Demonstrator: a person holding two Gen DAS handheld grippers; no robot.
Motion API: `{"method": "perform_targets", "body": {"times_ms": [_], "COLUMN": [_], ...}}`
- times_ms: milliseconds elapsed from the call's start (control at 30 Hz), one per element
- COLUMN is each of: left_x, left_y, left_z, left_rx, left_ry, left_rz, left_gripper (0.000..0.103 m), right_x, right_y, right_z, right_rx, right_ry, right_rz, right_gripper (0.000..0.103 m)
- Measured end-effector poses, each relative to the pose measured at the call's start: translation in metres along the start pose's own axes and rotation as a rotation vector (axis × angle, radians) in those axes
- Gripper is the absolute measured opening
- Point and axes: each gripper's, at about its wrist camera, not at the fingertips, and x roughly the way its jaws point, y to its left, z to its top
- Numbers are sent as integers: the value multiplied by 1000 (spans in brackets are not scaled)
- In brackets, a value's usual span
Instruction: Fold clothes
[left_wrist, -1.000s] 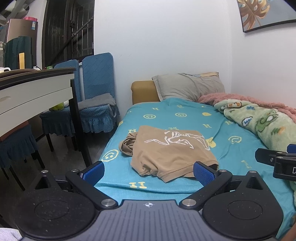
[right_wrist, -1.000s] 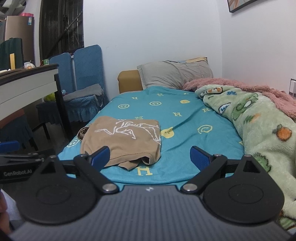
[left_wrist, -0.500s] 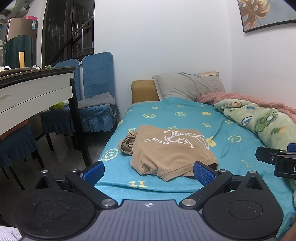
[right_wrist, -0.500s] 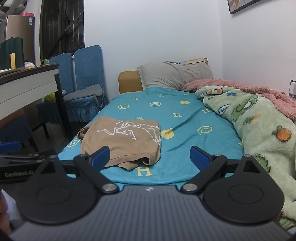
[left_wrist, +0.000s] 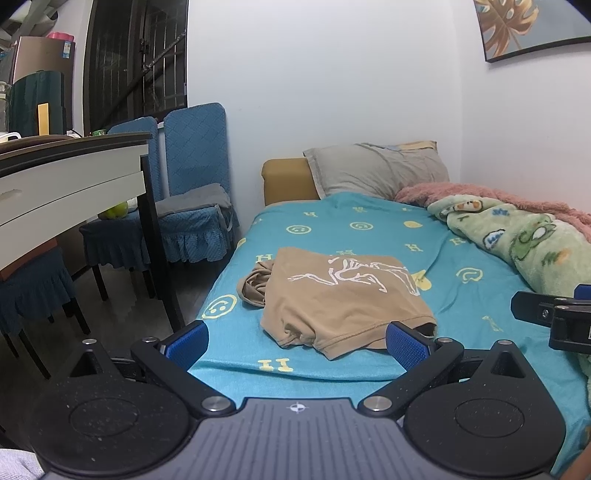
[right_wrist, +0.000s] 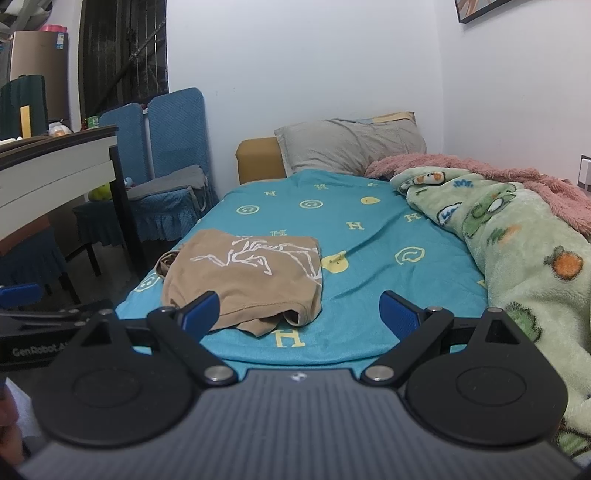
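A tan T-shirt (left_wrist: 343, 295) with a white line print lies loosely bunched near the foot of the bed, on the teal sheet (left_wrist: 369, 229); it also shows in the right wrist view (right_wrist: 247, 273). My left gripper (left_wrist: 297, 341) is open and empty, held at the bed's foot edge just short of the shirt. My right gripper (right_wrist: 301, 314) is open and empty, at the foot edge with the shirt ahead to its left. The right gripper shows at the right edge of the left wrist view (left_wrist: 554, 314).
A green printed blanket (right_wrist: 517, 251) and a pink blanket (right_wrist: 480, 170) lie along the bed's right side by the wall. A grey pillow (left_wrist: 376, 170) is at the head. A desk (left_wrist: 74, 173) and blue-covered chairs (left_wrist: 192, 192) stand left of the bed.
Both grippers have stayed nearly still and open. The left view has drifted very slightly. The shirt has not moved.
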Motion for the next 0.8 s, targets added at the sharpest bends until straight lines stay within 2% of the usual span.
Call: {"method": "perform_targets", "body": {"times_ms": [233, 400, 500, 600, 800], "left_x": [6, 32, 60, 95, 169], "left_y": [1, -3, -24, -45, -71], "left_z": [-1, 4, 6, 5, -10], "left_rx": [2, 40, 220, 398, 614], "left_ry": [32, 108, 170, 191, 229], "left_rz": [-1, -4, -5, 4, 12], "left_gripper": [103, 103, 103, 102, 98], "right_x": [11, 23, 30, 37, 71], "right_y": [-6, -14, -18, -23, -35], "right_z": [20, 42, 54, 67, 88], "right_rx": [39, 84, 110, 137, 185], "right_ry": [1, -6, -10, -15, -15], "right_rz": [2, 4, 5, 7, 41], "right_gripper": [95, 95, 95, 95, 95]}}
